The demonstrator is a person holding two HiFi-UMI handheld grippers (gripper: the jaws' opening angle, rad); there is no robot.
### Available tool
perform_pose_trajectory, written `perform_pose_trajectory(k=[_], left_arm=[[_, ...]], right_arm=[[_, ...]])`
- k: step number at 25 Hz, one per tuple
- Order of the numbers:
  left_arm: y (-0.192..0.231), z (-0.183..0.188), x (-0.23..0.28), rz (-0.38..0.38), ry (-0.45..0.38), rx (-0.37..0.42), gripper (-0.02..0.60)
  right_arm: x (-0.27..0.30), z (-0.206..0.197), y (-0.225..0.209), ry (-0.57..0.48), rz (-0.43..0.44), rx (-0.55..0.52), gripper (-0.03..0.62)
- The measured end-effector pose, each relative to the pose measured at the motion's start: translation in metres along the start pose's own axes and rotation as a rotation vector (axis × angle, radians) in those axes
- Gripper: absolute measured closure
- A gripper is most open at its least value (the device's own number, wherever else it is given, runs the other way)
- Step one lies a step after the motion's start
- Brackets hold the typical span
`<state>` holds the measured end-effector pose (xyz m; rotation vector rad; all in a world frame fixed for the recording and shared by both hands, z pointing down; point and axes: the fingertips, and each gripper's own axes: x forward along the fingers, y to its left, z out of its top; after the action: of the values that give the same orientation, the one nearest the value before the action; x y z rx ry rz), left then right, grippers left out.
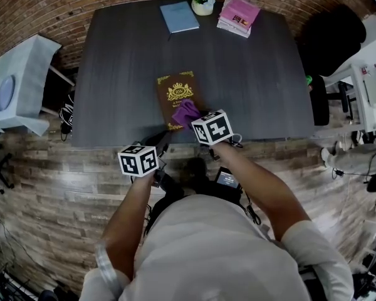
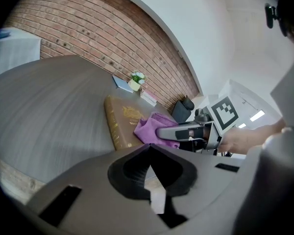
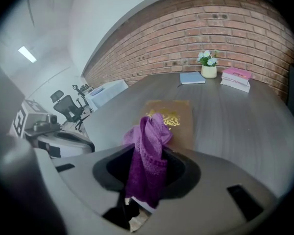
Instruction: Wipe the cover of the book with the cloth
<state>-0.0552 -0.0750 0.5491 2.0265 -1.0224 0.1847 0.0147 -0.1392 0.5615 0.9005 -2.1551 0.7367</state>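
The fingers of the right gripper (image 3: 146, 177) pinch a purple cloth (image 3: 149, 146), whose bunched free end sticks out ahead of them and, in the left gripper view, lies on the near right part of the book (image 1: 175, 96). This brown book, with a gold crest and gold corner trim on its cover, lies flat and closed on the dark tabletop (image 1: 257, 74), close to the near edge. The fingers of the left gripper (image 2: 149, 155) are pressed together with nothing between them. They point toward the book from its near left side, apart from it, about over the tabletop's edge. Well beyond the book, at the tabletop's far edge by the brick wall (image 1: 62, 5), sit a blue notebook (image 1: 179, 16), a small pot of flowers (image 1: 202, 2) and a stack of pink books (image 1: 239, 14).
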Motion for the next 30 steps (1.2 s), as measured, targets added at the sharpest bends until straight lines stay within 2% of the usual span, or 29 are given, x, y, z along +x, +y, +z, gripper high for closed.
perform_pose_trajectory(k=[23,27,30], left_arm=[[-0.038,0.016,0.041,-0.091,-0.001,-0.006,0.572],[-0.047,0.021,0.047,-0.122,-0.011,-0.039,0.506],[-0.058,0.031,0.05,-0.164,-0.035,-0.08,0.477]], right_arm=[[-0.043,-0.015,-0.085,-0.009,-0.157,0.022,0.461],[-0.058,-0.006,-0.092,-0.047,-0.204,-0.023,0.461],[-0.066,0.008,-0.082,-0.086,-0.221,-0.127,0.46]])
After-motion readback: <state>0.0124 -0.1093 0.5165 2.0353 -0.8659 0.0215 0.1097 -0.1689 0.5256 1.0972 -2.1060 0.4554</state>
